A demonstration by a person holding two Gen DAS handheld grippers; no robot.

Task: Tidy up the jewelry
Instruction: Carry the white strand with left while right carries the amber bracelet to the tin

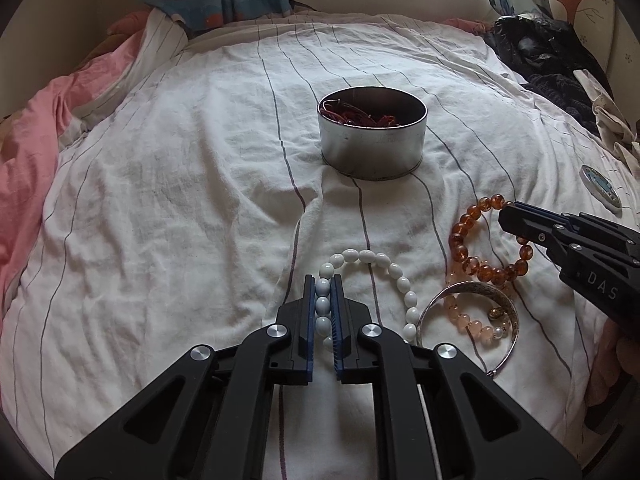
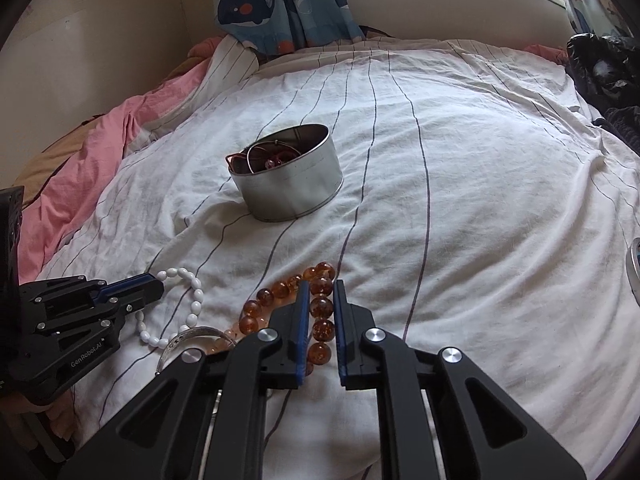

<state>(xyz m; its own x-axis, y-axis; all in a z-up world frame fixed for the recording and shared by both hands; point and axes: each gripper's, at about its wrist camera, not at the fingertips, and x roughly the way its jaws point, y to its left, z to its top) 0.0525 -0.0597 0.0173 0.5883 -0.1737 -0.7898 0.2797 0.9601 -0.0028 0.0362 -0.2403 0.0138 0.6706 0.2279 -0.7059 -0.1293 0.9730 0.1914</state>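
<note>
Two grippers engaged; left gripper (image 1: 324,284), marked "GenRobot.AI", pinches the white bead bracelet (image 1: 394,276) near the bedsheet's (image 1: 180,200) front edge; right gripper (image 2: 322,286), marked "DAS", clamps the amber bead bracelet (image 2: 280,290) beside it; metal tin (image 1: 372,140) mid-sheet.

White bead bracelet (image 1: 394,276) between jaws.

Bed (image 1: 180,200): carries everything.
Tin (image 1: 372,136): in the middle, behind the bracelets.
Oval-bead bracelet (image 1: 396,276): nearest, on the left.
Round-bead bracelet (image 1: 476,264): on the right.
Bangle (image 1: 472,292): between them, with a small-bead bracelet (image 1: 468,320) inside.
</note>
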